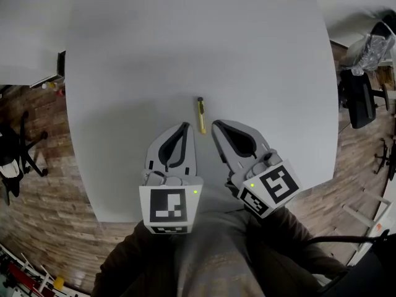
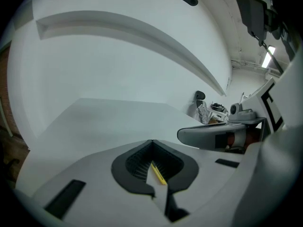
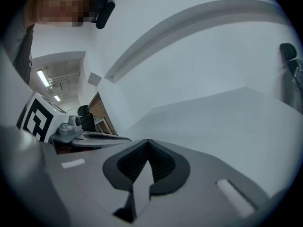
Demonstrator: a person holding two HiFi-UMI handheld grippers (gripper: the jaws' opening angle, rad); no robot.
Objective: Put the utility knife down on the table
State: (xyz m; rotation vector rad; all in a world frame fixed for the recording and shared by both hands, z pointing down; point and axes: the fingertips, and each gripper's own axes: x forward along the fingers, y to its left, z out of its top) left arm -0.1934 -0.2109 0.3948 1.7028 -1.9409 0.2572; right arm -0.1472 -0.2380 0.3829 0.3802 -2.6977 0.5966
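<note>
A yellow utility knife (image 1: 201,114) lies flat on the grey table (image 1: 185,42), pointing away from me, with nothing touching it. My left gripper (image 1: 185,127) sits just to the knife's near left, its jaws shut and empty. My right gripper (image 1: 216,125) sits just to the knife's near right, also shut and empty. In the left gripper view the jaw tips (image 2: 151,142) meet, and the knife (image 2: 158,173) shows as a thin yellow strip through the hollow between the jaws. The right gripper view shows its jaws (image 3: 147,141) closed over bare table.
The table's near edge (image 1: 117,218) runs just under both grippers, above my lap. A black office chair (image 1: 359,98) stands off the right side and another chair (image 1: 15,150) on the wood floor at the left. A second tabletop (image 1: 25,30) lies at the far left.
</note>
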